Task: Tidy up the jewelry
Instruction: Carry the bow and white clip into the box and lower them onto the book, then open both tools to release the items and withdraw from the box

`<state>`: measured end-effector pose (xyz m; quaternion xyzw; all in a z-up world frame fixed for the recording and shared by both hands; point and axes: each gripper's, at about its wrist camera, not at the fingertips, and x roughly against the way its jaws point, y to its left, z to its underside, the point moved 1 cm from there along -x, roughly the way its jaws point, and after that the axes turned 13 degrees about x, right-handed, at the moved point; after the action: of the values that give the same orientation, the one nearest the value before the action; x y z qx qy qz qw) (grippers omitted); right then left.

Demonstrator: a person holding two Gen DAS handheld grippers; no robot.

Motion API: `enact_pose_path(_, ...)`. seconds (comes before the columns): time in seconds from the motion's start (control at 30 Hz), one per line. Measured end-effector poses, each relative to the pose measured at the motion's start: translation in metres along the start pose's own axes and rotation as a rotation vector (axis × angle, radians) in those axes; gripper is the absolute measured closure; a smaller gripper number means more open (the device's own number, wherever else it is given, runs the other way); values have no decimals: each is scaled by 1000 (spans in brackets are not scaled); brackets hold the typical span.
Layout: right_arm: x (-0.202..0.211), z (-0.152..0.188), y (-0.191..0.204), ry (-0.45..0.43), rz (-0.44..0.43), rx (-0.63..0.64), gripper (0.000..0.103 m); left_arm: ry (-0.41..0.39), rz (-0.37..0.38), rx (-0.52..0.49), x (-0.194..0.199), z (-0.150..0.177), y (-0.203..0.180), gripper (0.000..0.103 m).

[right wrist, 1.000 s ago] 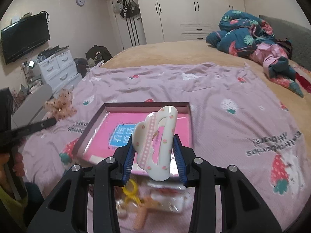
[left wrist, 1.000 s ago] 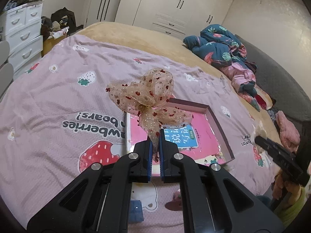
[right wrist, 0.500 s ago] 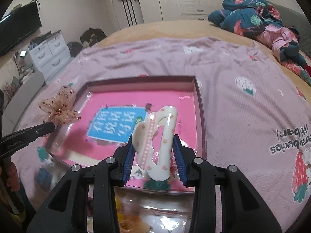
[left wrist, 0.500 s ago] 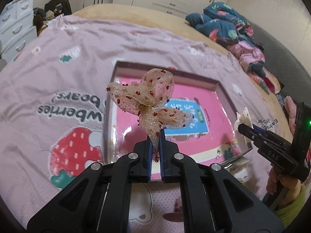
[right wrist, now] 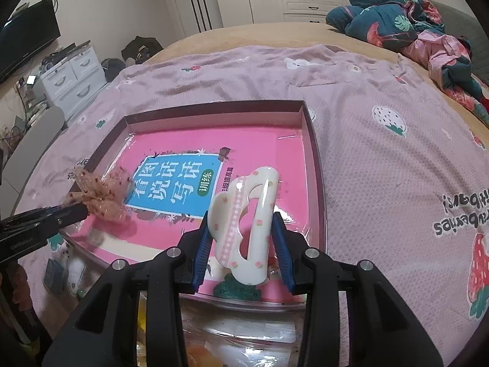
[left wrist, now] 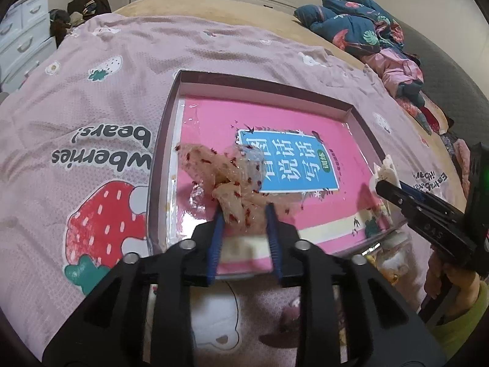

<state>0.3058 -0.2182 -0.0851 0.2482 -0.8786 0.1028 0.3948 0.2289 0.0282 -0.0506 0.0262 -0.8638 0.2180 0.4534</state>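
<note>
Mesh bow [left wrist: 235, 192] lies over the pink tray [left wrist: 165, 140], left side, between the left gripper [left wrist: 244, 211] fingers, which have just been spreading. Right gripper [right wrist: 241, 229] fingers pinch the cream hair claw [right wrist: 244, 223] upright. Only the right view shows a television [right wrist: 27, 36].

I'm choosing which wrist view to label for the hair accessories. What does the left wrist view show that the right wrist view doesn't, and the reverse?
Only the left wrist view shows the left gripper head-on, jaws just opened, pads apart around the sheer peach bow with red specks.

Only the right wrist view shows the right gripper clamping the cream cloud-shaped hair claw, and a black television.

Both show the shallow box holding a pink book, on the pink strawberry-print blanket.
</note>
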Motion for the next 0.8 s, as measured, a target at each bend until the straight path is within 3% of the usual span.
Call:
enact_pose_path(0.03,0,0,-1,2,5,-4,64,-2,0,-1,3,1,0,69)
enact_pose_path(0.17,6,1,-1,-13,29,0,52,-15,11,12,16,5,2,60)
enact_pose_path(0.23,14,3,-2,-37,36,-5,42,-33,12,16,26,7,4,52)
enact_pose_path(0.4,33,2,-8,-81,37,-30,37,-94,11,15,52,5,2,40)
enact_pose_path(0.5,48,4,-10,-112,53,-49,29,-138,5,9,69,5,3,30)
enact_pose_path(0.8,115,4,-14,-244,117,-79,18,-233,25,13,112,5,2,16)
